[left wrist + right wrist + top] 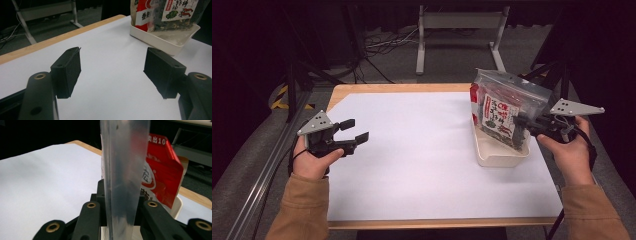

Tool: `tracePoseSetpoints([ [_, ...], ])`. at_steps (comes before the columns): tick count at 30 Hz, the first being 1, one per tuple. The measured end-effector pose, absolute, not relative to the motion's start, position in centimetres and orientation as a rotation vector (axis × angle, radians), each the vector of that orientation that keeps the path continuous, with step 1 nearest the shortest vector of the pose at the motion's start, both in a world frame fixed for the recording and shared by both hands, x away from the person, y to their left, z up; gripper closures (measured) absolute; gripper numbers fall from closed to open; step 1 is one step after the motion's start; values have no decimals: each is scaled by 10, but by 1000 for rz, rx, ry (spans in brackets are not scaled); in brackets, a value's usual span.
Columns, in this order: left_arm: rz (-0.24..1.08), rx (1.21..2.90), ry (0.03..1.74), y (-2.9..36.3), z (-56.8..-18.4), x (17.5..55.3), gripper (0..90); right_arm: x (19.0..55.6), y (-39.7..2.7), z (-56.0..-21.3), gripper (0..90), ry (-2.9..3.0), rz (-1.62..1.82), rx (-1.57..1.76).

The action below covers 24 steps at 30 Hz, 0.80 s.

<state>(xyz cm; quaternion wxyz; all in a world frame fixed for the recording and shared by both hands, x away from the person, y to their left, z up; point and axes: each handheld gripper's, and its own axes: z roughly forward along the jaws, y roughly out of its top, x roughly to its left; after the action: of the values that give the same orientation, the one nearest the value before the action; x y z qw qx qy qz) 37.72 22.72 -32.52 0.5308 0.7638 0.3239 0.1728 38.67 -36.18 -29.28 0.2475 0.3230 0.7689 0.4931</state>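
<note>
In the high view, a white tray [497, 152] sits on the white-covered table [412, 165] toward its right side; a clear packet of dried greens [502, 107] with a red-and-white label stands in the tray, leaning up and out of it; the right gripper [529, 122] reaches in just right of the tray and pinches the packet's edge; the left gripper [354, 132] hangs well to the left of the tray, off the table's left edge, jaws apart and holding nothing.

In the left gripper view, the two black pads stand wide with bare white surface between them; the tray [162, 41] lies ahead and to the right, the packet [172, 15] rising from it.

In the right gripper view, the jaws are closed on a thin translucent edge of the packet [125, 170]; a red carton or pouch [162, 172] shows just behind it, above the tray's rim [176, 207].

The hold looks to be on film alone, near the edge; if lifted, the weight of the contents could let the slick plastic slide out; a tilted pull might also drag the tray or tip the red item beside it.
</note>
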Motion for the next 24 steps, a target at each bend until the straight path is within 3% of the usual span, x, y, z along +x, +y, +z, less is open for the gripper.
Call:
tracePoseSetpoints([
  [24,404,1837,773,224,-327,378,300,391,-355,-324,746,2188,1259,940],
])
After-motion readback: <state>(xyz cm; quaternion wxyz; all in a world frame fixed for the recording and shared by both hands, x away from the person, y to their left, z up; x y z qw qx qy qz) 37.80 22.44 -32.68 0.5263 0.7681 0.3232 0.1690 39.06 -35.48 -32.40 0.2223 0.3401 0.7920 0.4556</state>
